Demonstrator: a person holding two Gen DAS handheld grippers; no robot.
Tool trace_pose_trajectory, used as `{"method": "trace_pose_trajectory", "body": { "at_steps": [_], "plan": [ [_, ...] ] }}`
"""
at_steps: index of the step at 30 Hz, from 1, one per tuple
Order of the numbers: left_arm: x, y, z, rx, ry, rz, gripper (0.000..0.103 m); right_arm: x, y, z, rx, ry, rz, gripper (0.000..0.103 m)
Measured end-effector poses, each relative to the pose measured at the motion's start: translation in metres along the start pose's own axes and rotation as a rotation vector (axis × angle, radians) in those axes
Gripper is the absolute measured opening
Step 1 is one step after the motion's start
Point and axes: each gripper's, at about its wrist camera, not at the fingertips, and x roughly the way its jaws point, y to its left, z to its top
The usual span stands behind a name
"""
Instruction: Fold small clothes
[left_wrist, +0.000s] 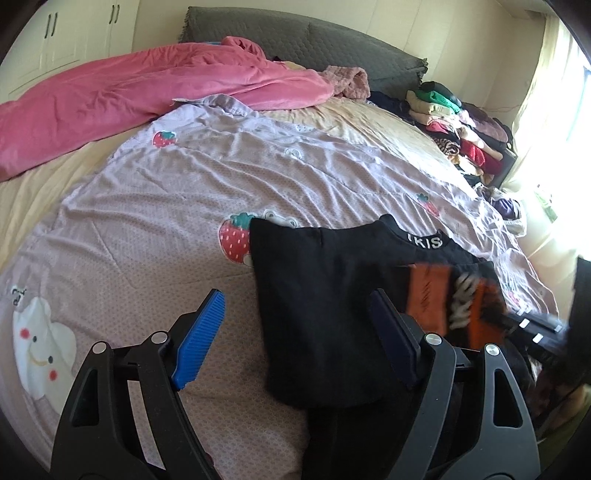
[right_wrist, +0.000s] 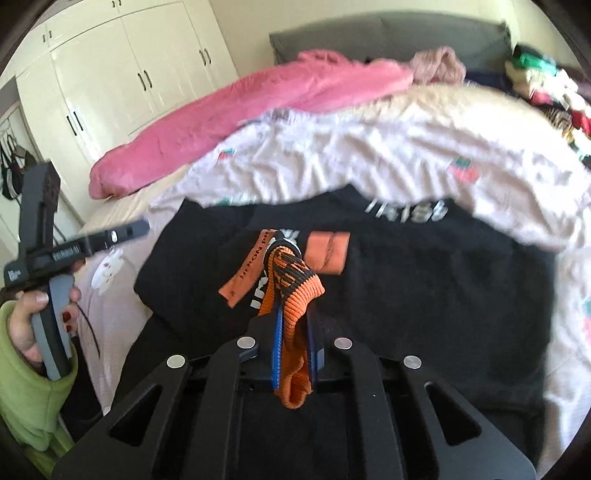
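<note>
- While the left wrist view looks across the whole bed (left_wrist: 55, 192), it catches the left hand-held gripper (left_wrist: 295, 339) with its blue pads spread wide and nothing between them.
- Black garment (left_wrist: 325, 314) lies spread on the lilac strawberry-print sheet (left_wrist: 221, 177), its near left corner reaching into the gap between those pads; whether the right-hand pad touches the cloth I cannot tell.
- At 3 o'clock in that view, orange and white trim shows as a blur over the black cloth, with a dark tool body beside it — too smeared to read.
- Over to the right wrist view, and it clears that up: the right hand-held gripper (right_wrist: 291, 332) is clenched on an orange ribbed cuff (right_wrist: 295, 295), the knit bunched up between the pads and hanging out behind them at 6 o'clock.
- Just past the fingertips, at 12 o'clock, an orange tab (right_wrist: 328, 253) and white lettering sit on the black garment (right_wrist: 424, 288), which fills the middle of this view.
- Only this view shows the person: a hand (right_wrist: 26, 321) in a green sleeve (right_wrist: 33, 398) at 9 o'clock, gripping the handle of the other tool.
- Only the left wrist view shows the stack of folded clothes (left_wrist: 461, 129) clearly, at 2 o'clock along the far edge of the bed.
- Both views share the pink blanket (left_wrist: 147, 96) heaped at 11 o'clock, well apart from the black garment.
</note>
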Motion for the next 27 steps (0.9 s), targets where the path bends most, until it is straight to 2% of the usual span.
{"method": "trace_pose_trajectory", "body": {
  "at_steps": [4, 9, 15, 20, 23, 27],
  "plan": [
    [0.001, -0.005, -0.002, 0.007, 0.005, -0.008, 0.073, -0.028, -0.016, 0.014, 0.011, -0.075, -0.058, 0.009],
    [0.003, -0.013, -0.004, 0.029, 0.013, -0.017, 0.073, -0.047, -0.036, 0.022, 0.011, -0.109, -0.152, 0.009],
    [0.011, -0.027, -0.005, 0.055, 0.024, -0.028, 0.073, -0.056, -0.064, 0.017, 0.039, -0.103, -0.25, 0.009],
    [0.019, -0.045, -0.002, 0.068, 0.009, -0.037, 0.073, -0.056, -0.077, 0.008, 0.064, -0.088, -0.282, 0.009],
    [0.033, -0.06, -0.001, 0.09, 0.044, -0.068, 0.066, -0.052, -0.082, 0.004, 0.069, -0.069, -0.299, 0.009],
    [0.054, -0.079, -0.003, 0.127, 0.085, -0.085, 0.066, -0.046, -0.088, 0.0, 0.079, -0.044, -0.316, 0.009]
  ]
}}
